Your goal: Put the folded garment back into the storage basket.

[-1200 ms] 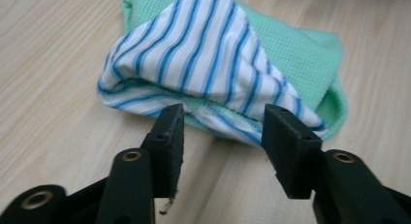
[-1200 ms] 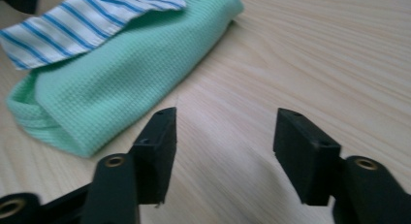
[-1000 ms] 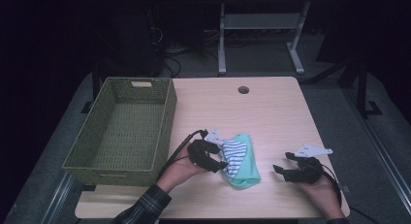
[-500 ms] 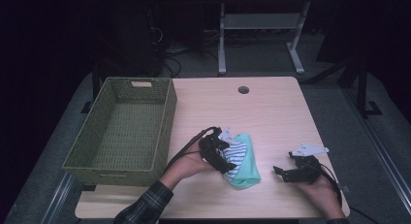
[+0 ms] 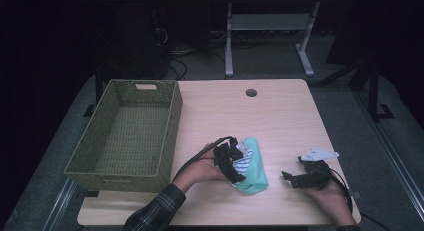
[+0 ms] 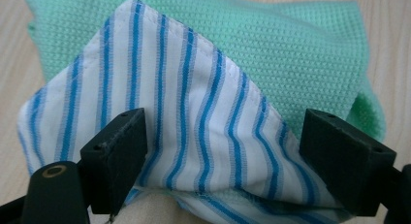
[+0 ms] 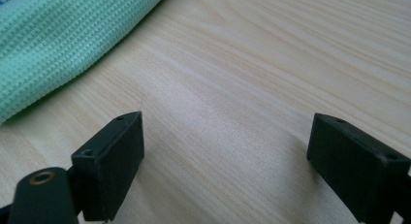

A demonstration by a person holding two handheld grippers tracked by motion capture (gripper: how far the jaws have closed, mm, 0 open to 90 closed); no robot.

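A mint green cloth (image 5: 256, 171) lies near the table's front edge, with a white cloth with blue stripes (image 5: 243, 160) on top of it. My left gripper (image 5: 231, 163) is low over the pile. In the left gripper view it (image 6: 220, 166) stands open, its jaws wide apart on either side of the striped cloth (image 6: 184, 117), with the green cloth (image 6: 291, 49) behind. My right gripper (image 5: 295, 178) rests on the table to the right of the pile, apart from it. It (image 7: 228, 170) is open over bare wood, and the green cloth (image 7: 63, 44) shows at the upper left.
A green woven basket (image 5: 127, 136) stands empty at the table's left side. A round cable hole (image 5: 251, 92) sits near the far edge. Bare wood (image 5: 280, 126) lies beyond the cloths. A metal frame (image 5: 270, 31) stands on the floor behind the table.
My left gripper has moved right onto the cloth pile and now straddles the striped cloth. My right gripper has shifted slightly left along the front edge.
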